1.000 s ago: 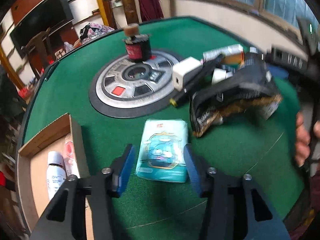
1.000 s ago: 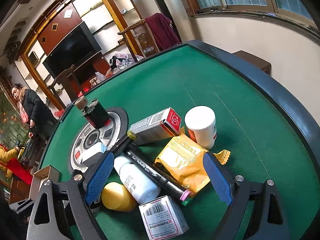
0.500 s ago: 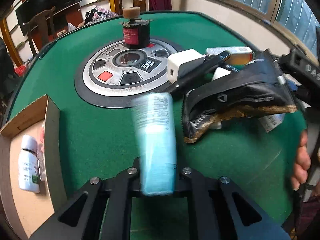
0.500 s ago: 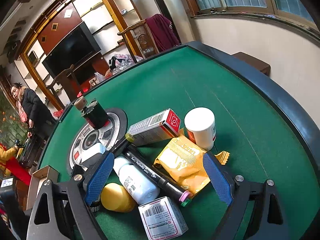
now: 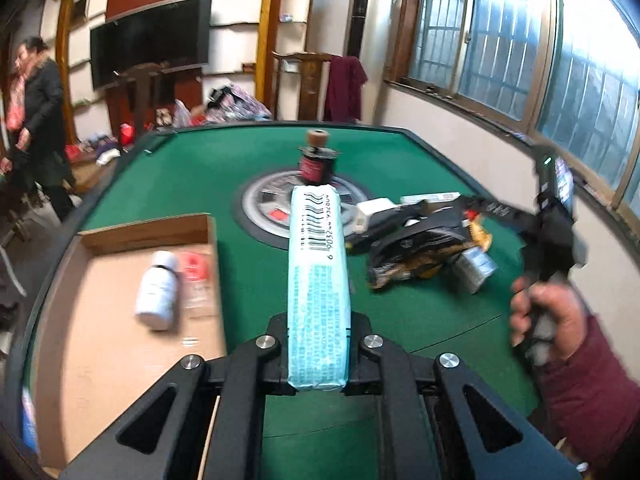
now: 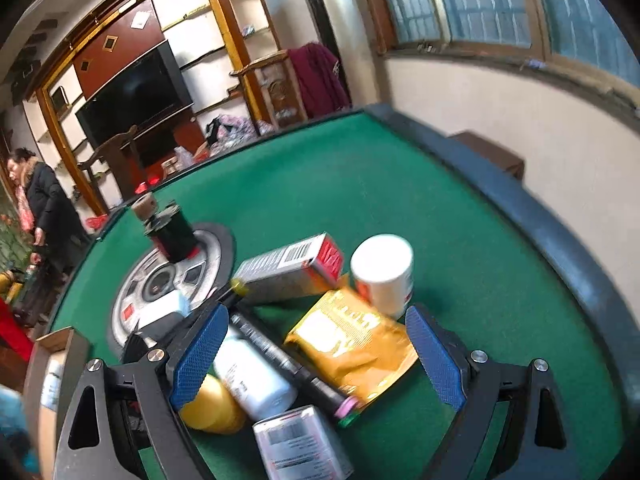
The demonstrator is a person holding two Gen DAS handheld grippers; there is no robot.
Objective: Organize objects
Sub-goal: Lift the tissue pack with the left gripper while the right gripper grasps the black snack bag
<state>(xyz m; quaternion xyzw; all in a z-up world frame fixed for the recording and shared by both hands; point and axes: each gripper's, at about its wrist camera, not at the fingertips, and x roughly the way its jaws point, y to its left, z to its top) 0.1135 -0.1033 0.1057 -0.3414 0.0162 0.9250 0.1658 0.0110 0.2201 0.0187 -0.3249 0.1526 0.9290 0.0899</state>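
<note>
Lying in the cardboard box [image 5: 120,360]: white bottle [image 5: 157,290].

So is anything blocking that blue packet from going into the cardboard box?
Nothing visible does. The left gripper holds the tissue packet above the green table, beside the open box, where a white bottle leaves bare floor.

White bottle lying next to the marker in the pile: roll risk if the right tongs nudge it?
Probably yes. The white bottle lies on its side and looks round, so a sideways nudge would likely roll it, though the marker and yellow ball beside it may block that. Its plastic looks smooth, possibly slippery.
</note>
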